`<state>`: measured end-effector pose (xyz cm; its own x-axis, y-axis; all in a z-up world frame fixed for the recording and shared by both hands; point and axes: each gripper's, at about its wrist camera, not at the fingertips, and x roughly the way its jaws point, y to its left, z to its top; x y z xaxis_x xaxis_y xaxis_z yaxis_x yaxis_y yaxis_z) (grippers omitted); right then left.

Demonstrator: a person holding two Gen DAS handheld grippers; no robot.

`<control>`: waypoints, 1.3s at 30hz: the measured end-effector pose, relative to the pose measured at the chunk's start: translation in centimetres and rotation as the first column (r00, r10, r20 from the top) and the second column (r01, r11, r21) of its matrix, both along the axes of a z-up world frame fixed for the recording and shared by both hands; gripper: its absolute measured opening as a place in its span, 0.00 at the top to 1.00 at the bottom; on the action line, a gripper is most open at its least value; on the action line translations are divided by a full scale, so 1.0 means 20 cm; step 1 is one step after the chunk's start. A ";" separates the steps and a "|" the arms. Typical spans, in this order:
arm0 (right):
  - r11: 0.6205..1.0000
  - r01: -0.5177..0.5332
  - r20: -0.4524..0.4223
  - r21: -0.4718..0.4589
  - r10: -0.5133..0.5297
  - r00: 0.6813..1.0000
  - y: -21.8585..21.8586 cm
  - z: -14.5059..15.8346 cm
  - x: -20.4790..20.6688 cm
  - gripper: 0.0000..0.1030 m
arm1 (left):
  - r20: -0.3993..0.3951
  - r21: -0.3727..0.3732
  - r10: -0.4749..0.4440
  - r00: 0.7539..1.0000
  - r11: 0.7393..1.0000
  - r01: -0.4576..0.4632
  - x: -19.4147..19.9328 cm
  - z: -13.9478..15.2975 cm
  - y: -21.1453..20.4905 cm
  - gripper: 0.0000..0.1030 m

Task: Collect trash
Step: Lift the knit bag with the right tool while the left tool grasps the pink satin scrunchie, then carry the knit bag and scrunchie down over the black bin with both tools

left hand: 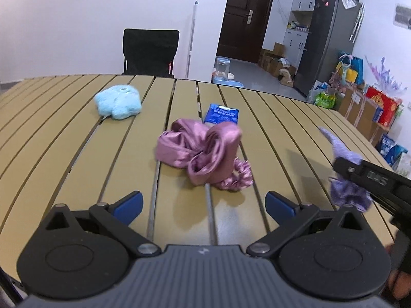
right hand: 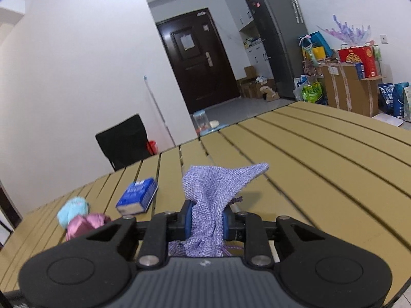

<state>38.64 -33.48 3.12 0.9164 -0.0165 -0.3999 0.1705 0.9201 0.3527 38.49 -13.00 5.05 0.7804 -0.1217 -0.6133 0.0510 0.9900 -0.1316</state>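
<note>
Between the right gripper's (right hand: 206,222) closed blue pads, a purple knit pouch (right hand: 215,192) is pinched at its middle and held above the table (right hand: 321,159), its corner flopping up. Pinched only by a fold, it could slip out if swung. To its left, the left gripper (left hand: 204,204) hangs wide open and empty, just near of the pink satin cloth (left hand: 203,151). Farther off lie a blue box (left hand: 222,114) and, far left, a blue fuzzy toy (left hand: 118,102); closing low may snag the table's slat gaps.

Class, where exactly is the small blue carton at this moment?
The small blue carton lies on the slatted tan table, directly behind the crumpled pink satin cloth and right of the fluffy light-blue toy.
</note>
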 end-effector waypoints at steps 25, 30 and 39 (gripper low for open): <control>0.990 0.093 0.036 0.107 -0.097 0.995 -0.26 -0.07 -0.01 0.79 | -0.185 0.157 0.216 0.959 0.969 -0.188 0.47 -0.07 -0.19 0.36; 0.991 0.081 0.038 0.111 -0.086 0.996 -0.28 -0.07 0.00 0.80 | -0.181 0.136 0.186 0.966 0.977 -0.163 0.44 -0.05 -0.13 0.63; 0.993 0.046 0.049 0.104 -0.052 0.997 -0.29 -0.06 0.00 0.80 | -0.133 0.142 0.176 0.975 0.977 -0.157 0.36 -0.01 -0.06 0.67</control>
